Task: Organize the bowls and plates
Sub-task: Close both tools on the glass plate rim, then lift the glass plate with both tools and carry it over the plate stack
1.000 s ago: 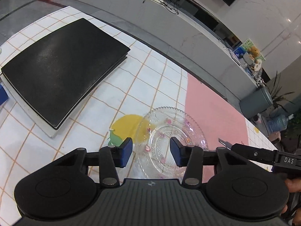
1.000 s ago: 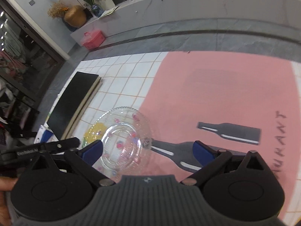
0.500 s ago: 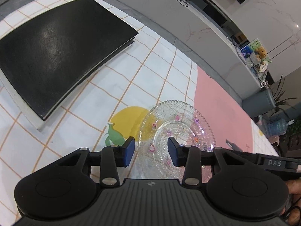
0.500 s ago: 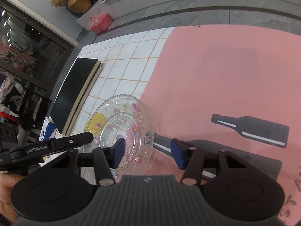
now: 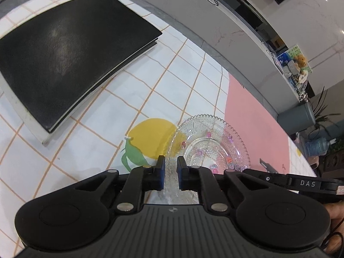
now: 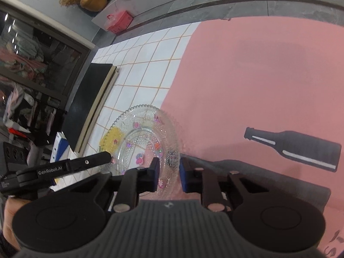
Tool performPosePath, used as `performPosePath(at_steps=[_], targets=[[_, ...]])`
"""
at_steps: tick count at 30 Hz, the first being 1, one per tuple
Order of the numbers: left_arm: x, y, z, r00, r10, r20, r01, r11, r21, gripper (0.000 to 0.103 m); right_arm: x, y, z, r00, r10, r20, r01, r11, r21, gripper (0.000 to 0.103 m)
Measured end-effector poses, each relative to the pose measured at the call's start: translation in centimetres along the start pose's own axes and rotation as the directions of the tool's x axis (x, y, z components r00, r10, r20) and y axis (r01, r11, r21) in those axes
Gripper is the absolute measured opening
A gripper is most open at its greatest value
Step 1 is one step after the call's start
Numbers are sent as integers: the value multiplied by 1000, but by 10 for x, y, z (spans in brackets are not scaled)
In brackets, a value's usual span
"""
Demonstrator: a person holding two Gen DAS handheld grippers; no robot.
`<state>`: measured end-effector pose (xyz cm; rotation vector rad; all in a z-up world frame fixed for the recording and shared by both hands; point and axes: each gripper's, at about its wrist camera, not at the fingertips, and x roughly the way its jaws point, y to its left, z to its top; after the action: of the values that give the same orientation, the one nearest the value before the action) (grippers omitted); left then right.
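Black board (image 5: 71,49) blocks our far-left side of the surface (image 5: 172,90), glass plate (image 5: 211,142) sits straight ahead of both our tongs, left tongs (image 5: 171,173) and right tongs (image 6: 169,173) crowd its near rim, pink mat (image 6: 258,75) to our right lies open.

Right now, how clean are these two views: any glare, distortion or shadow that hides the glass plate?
Left wrist view: strong fisheye bends the black board; a soft sheen lies on it; the glass plate is sharp. Right wrist view: the same bending at the edges; the plate is clear but see-through over the tablecloth; a gripper shadow falls on the pink.
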<state>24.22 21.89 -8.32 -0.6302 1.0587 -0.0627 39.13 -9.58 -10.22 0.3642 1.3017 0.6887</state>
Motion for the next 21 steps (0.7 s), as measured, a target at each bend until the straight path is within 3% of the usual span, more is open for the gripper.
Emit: performPosePath(at_steps=[2,4,11,21], targets=[[0,2,0,1000,-8,-4,8,1000,-9,13,1,-4,0,1000,9,1,-9,1000,16,16],[0,0,0,1000,0,-1,0,1000,4,11,0,-5,-1,1000,-8,3,8,1000,3,6],[-2,-9,-4,1000,27,6,-27,998,53,11,-3,1,-2,999,-40,-3,40,999,-33,6],[-12,-25,-8,1000,-9,11,8,997,82,10,-26,3,-3,998,-50,26,51,998,-24,6]])
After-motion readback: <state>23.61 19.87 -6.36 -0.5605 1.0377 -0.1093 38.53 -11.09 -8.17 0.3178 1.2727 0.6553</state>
